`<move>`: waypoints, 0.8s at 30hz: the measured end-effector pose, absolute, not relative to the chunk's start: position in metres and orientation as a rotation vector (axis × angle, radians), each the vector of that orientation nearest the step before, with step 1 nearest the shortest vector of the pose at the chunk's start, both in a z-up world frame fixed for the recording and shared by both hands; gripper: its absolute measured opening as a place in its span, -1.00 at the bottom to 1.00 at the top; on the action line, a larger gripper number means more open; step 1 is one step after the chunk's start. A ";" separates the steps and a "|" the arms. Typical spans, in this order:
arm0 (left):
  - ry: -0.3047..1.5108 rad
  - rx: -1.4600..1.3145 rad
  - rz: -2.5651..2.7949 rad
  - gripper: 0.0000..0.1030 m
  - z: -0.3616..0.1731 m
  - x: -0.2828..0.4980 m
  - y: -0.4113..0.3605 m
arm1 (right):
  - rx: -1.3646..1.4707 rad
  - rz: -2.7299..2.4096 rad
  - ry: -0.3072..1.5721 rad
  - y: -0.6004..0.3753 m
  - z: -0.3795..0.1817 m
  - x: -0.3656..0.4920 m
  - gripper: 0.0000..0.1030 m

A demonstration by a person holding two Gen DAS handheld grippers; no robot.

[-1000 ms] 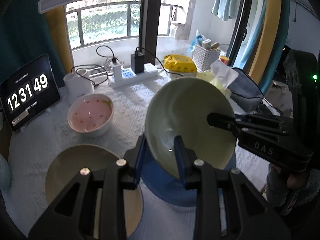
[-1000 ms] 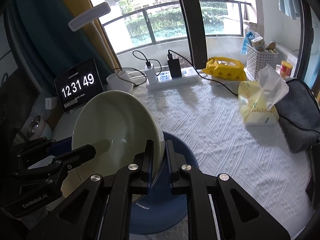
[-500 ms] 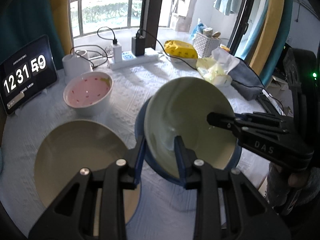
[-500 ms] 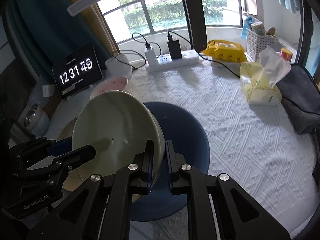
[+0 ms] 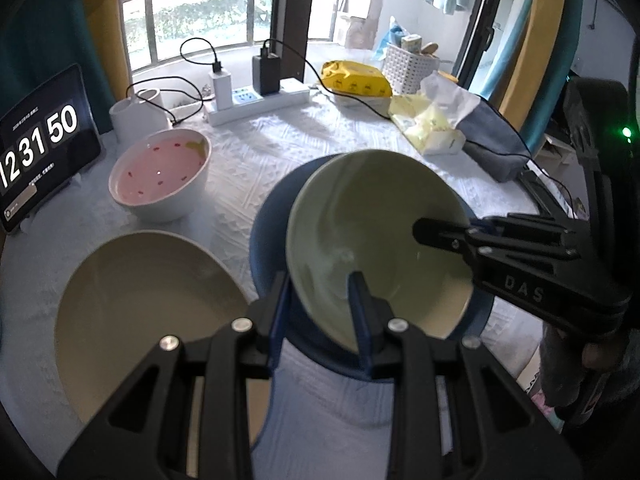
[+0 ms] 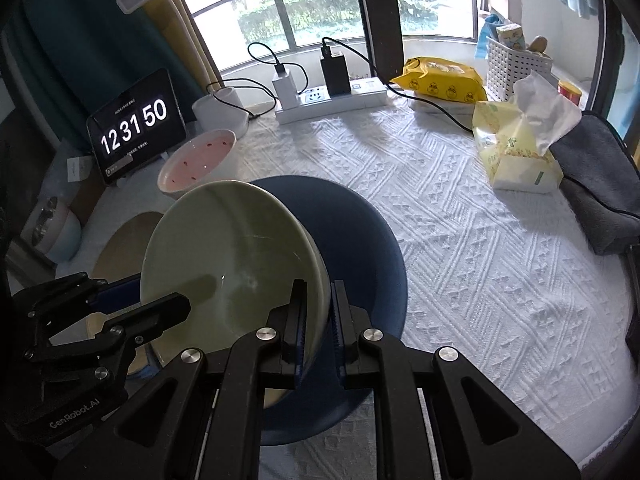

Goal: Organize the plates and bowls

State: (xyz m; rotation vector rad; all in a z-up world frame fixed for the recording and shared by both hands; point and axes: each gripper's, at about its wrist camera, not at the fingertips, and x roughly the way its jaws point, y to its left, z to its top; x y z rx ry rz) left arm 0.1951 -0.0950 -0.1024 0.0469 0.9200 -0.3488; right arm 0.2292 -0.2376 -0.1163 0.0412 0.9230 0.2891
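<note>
A pale green bowl (image 5: 372, 216) (image 6: 224, 256) hangs tilted above a dark blue plate (image 5: 268, 232) (image 6: 360, 236) on the white tablecloth. My right gripper (image 6: 318, 320) is shut on the bowl's rim; it shows from the side in the left wrist view (image 5: 440, 228). My left gripper (image 5: 318, 312) straddles the bowl's near rim with its jaws apart, and it shows in the right wrist view (image 6: 132, 308). A beige plate (image 5: 140, 308) (image 6: 124, 244) lies left of the blue plate. A pink-lined white bowl (image 5: 160, 172) (image 6: 196, 160) stands behind it.
A tablet clock (image 6: 136, 124), a white cup (image 5: 136, 116), a power strip with chargers (image 6: 328, 96), a yellow wipes pack (image 6: 440, 80), a tissue pack (image 6: 516, 148), a white basket (image 6: 516, 64) and a grey pouch (image 6: 600, 188) ring the table's far side and right side.
Both grippers and the green bowl have risen and pulled back; more of the blue and beige plates shows beneath. The grips look the same.
</note>
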 end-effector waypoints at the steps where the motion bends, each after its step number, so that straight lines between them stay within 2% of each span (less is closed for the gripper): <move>1: 0.919 0.051 -0.348 -0.42 -0.102 0.195 -0.096 | 0.041 0.287 0.924 -0.238 -0.117 0.229 -0.75; 16: 0.916 0.087 -0.352 -0.37 -0.105 0.197 -0.106 | -0.018 0.237 0.924 -0.239 -0.116 0.232 -0.69; 19: 0.902 0.105 -0.342 -0.37 -0.104 0.196 -0.108 | -0.014 0.245 0.925 -0.238 -0.116 0.233 -0.58; 24: 0.897 0.102 -0.335 -0.37 -0.102 0.197 -0.105 | -0.034 0.241 0.924 -0.235 -0.116 0.232 -0.56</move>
